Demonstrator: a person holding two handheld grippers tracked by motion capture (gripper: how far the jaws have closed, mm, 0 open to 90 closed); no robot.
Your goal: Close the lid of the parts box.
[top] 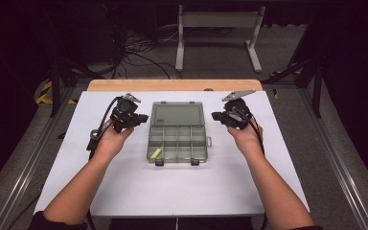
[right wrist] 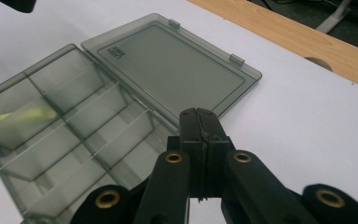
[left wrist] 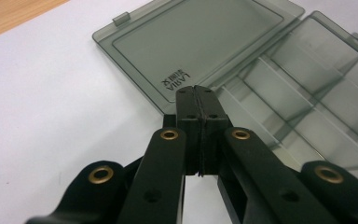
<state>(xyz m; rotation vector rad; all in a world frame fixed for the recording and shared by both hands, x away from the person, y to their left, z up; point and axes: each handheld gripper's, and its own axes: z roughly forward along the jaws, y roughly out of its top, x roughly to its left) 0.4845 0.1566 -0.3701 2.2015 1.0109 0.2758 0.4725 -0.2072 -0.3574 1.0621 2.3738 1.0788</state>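
On the table [top: 124, 191], your left hand-held gripper [top: 141, 118] sits clenched and empty, just left of the open box [top: 178, 133]. A yellow piece [top: 155, 153] lies in its near-left compartment. Right of the box, your right hand-held gripper [top: 215, 115] is likewise clenched and empty.

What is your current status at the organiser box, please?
Left gripper and right gripper shut, empty, flanking the organiser box. Lid open flat. Yellow item in one compartment. Nothing in the way.

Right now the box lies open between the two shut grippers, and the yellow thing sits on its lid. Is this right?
Not quite. The yellow thing sits in a near-left compartment of the box, not on the lid; the high view shows it. The rest is right.
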